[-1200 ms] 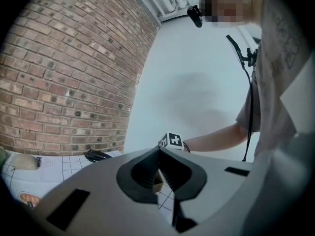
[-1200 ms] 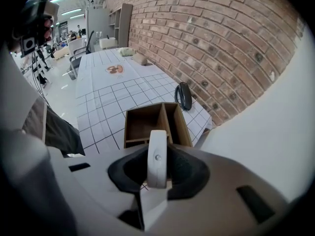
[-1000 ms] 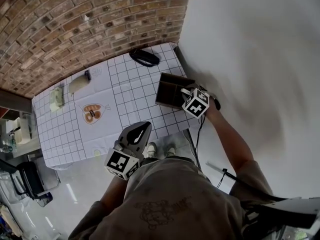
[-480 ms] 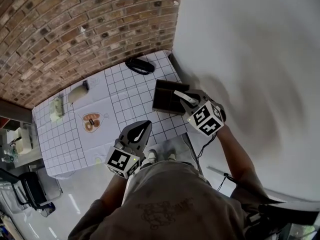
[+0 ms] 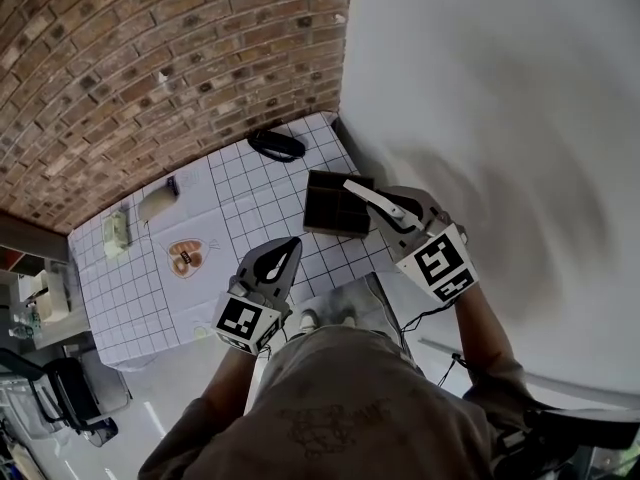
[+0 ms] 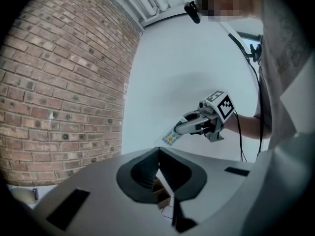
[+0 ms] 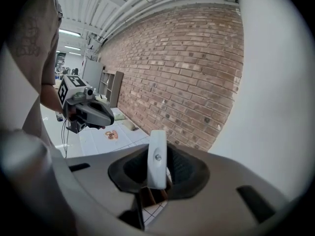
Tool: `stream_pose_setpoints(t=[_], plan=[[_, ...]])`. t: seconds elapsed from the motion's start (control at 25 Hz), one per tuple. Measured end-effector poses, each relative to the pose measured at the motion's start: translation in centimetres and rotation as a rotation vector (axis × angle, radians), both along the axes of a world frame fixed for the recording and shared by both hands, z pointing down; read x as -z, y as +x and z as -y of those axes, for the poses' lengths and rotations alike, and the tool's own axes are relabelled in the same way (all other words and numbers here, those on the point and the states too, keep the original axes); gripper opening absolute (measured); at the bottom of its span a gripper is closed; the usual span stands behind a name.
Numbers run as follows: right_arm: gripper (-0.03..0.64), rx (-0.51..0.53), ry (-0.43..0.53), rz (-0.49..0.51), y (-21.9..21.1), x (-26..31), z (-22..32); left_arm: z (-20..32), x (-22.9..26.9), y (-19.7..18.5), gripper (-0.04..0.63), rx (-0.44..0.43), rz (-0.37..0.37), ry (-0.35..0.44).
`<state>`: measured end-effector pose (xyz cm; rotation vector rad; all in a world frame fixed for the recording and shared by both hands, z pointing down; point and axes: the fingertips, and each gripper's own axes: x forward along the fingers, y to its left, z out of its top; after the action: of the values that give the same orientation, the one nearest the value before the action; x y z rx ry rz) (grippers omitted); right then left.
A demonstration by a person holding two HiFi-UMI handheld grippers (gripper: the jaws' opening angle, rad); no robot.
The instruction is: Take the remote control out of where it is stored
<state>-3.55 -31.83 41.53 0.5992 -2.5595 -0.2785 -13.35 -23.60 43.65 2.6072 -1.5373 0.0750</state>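
My right gripper is shut on a white remote control and holds it in the air just right of a dark brown compartment box on the checked table. In the right gripper view the remote stands on edge between the jaws, with the box below. My left gripper hovers over the table's front edge, shut with nothing in it. From the left gripper view, the right gripper and the remote's button face show against the white wall.
A black pouch lies at the table's far edge. A pale rounded object, a small greenish box and a heart-shaped print are to the left. Brick wall behind, white wall right. A black chair stands on the floor.
My right gripper has risen and drawn back toward me with the remote, from down at the box to above and beside it. The left gripper stayed put.
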Motion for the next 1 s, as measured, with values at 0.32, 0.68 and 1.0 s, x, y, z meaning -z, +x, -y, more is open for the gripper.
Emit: stream_pose_setpoints(t=[0.32, 0.68, 1.0], plan=[[0.083, -0.035, 0.068, 0.133, 1.6, 3.1, -1.2, 0.6, 1.6, 0.2, 0.005, -0.003, -0.007, 0.049], [0.083, -0.079, 0.125, 0.416, 4.3, 5.3, -2.1, 0.6, 3.4, -0.3, 0.005, -0.009, -0.017, 0.113], [0.083, -0.077, 0.225, 0.573, 6.3, 6.7, -4.6, -0.7, 6.0, 0.9, 0.005, -0.066, -0.049, 0.244]])
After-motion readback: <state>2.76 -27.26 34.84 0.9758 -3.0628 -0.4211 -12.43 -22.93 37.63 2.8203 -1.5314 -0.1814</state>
